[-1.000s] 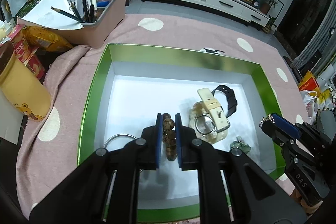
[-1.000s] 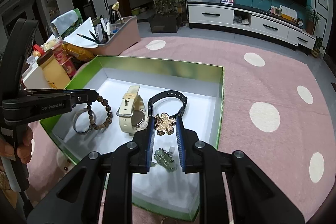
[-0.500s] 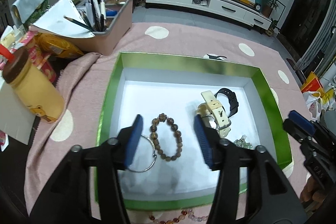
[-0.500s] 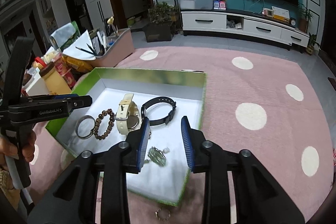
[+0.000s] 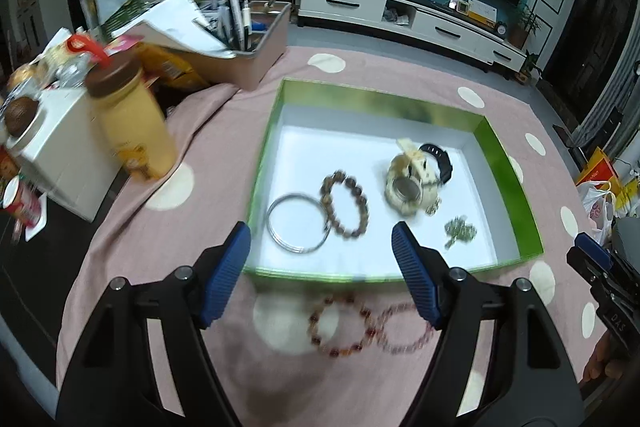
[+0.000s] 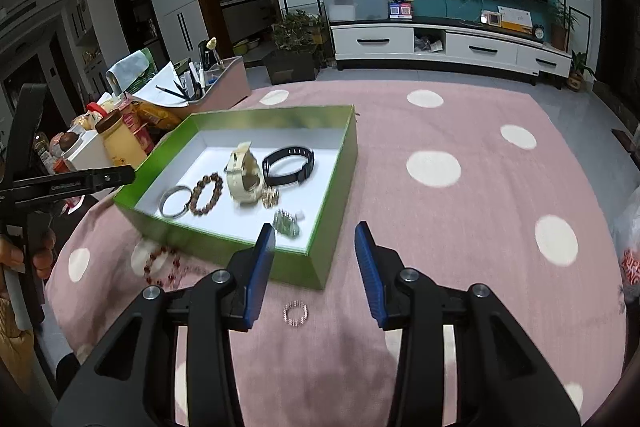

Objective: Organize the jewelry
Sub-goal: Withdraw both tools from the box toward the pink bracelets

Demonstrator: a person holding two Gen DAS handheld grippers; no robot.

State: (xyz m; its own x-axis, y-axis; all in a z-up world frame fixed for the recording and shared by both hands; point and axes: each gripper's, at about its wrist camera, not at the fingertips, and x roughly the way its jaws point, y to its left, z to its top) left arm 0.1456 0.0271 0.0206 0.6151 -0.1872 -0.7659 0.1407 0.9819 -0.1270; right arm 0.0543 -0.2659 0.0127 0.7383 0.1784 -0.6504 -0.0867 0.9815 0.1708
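A green box [image 5: 508,163] with a white floor holds a silver bangle [image 5: 298,223], a brown bead bracelet [image 5: 344,205], a cream watch [image 5: 408,183], a black watch [image 5: 440,163], a gold flower brooch [image 5: 433,206] and a green stone piece [image 5: 460,231]. My left gripper [image 5: 320,233] hovers over the box's near edge, its jaws opening with nothing between them. Two bead bracelets, red [image 5: 340,323] and pink [image 5: 404,329], lie on the cloth below it. My right gripper [image 6: 315,227] is at the box's near right corner [image 6: 320,267], jaws opening and empty. A small ring bracelet [image 6: 295,313] lies beneath it.
A pink cloth with white dots [image 6: 432,169] covers the table. At the left stand a yellow bottle [image 5: 132,123], a white carton [image 5: 60,155], snack packs and a pink bin of pens [image 5: 256,47]. A hand [image 6: 40,255] holds the left gripper's handle.
The left gripper let go of the brown bead bracelet inside the box and the right let go of the gold brooch. Both opened and drew back toward me, past the box's near edge.
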